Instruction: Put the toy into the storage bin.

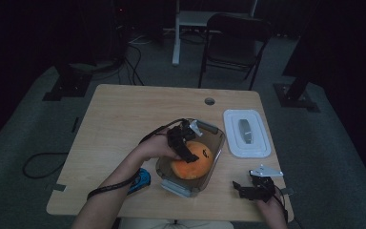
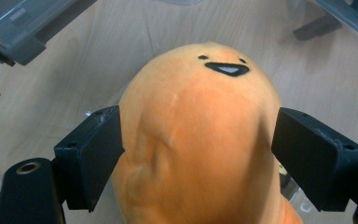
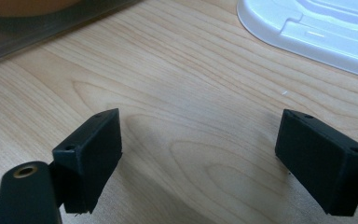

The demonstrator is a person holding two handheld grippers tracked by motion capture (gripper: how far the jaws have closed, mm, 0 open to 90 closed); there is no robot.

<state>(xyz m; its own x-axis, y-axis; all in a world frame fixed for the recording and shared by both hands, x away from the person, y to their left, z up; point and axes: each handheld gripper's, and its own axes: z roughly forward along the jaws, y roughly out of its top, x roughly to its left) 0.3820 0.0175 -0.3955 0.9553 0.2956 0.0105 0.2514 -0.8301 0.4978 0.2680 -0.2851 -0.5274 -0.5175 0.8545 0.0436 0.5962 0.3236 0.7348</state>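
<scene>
An orange plush toy [image 1: 193, 161] with a small black face lies in a clear plastic container [image 1: 219, 138] at the middle of the wooden table [image 1: 124, 119]. My left gripper [image 1: 189, 150] reaches down into the container over the toy. In the left gripper view the plush toy [image 2: 200, 154] sits between the wide-set jaws of the left gripper [image 2: 200, 126]; the pads rest at its sides without squeezing it. My right gripper [image 1: 239, 187] rests near the table's front right edge. Its jaws stand open over bare wood [image 3: 200, 130].
A white lid [image 1: 246, 133] lies right of the container, and the same lid [image 3: 317, 32] lies ahead of the right gripper. A blue object [image 1: 140, 181] sits by my left forearm. A dark chair [image 1: 233, 38] stands beyond the table. Cables trail on the floor at left.
</scene>
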